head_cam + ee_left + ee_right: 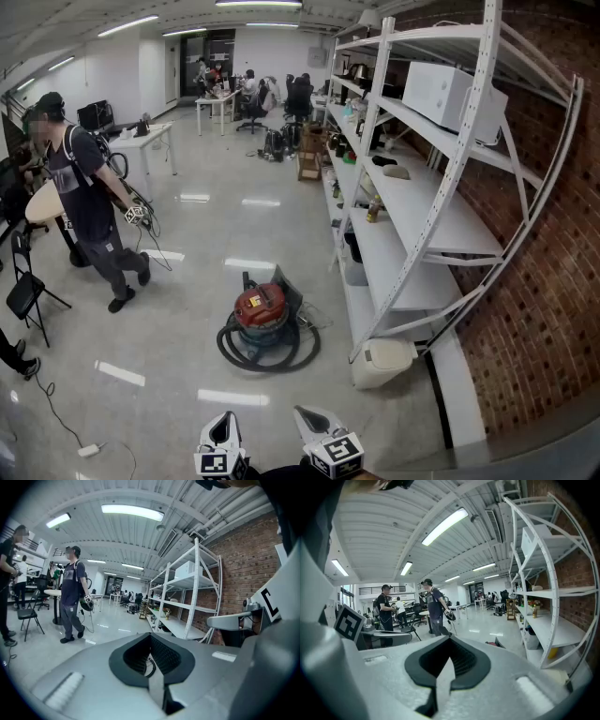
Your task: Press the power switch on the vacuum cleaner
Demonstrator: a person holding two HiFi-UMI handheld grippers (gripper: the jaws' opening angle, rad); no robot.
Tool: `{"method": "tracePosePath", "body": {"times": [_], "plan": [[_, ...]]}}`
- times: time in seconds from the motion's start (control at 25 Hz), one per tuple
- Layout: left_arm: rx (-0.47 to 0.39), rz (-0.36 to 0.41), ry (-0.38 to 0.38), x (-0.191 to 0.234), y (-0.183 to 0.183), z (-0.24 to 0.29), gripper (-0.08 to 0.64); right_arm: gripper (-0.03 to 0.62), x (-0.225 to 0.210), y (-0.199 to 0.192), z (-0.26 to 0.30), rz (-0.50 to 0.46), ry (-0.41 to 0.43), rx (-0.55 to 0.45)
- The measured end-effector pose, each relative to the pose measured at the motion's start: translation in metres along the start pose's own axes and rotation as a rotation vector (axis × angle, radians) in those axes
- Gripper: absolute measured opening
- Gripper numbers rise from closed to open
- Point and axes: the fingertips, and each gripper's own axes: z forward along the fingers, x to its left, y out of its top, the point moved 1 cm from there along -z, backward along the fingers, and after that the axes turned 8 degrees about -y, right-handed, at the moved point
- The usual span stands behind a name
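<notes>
Left claw (223, 424), right claw (308, 419) low (closed)

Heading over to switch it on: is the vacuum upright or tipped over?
Upright: the vacuum cleaner stands with its red top facing up, black hose looped round it.

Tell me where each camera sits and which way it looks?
Head view: on the person's head, looking forward and down at the red vacuum cleaner; left gripper and right gripper show below.
Left gripper view: on the left gripper, looking along its shut jaws toward white shelves.
Right gripper view: on the right gripper, likewise.
All share the dark-shirted person.
</notes>
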Motion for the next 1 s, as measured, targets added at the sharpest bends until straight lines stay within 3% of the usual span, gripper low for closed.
{"method": "tracePosePath", "body": {"times": [0.24, 0.6, 1.0], "plan": [[-0.070, 0.018, 0.028, 0.017, 0.012, 0.016, 0.017, -0.009, -0.004, 0.018, 0.013, -0.022, -0.024, -0.082], [-0.031, 0.014, 0.019, 0.008, 0.004, 0.007, 0.017, -0.008, -0.003, 0.020, 0.005, 0.011, -0.014, -0.077], [-0.053, 0.045, 0.019, 0.022, 0.009, -0.014, 0.017, -0.008, 0.013, 0.022, 0.006, 0.024, -0.045, -0.089]]}}
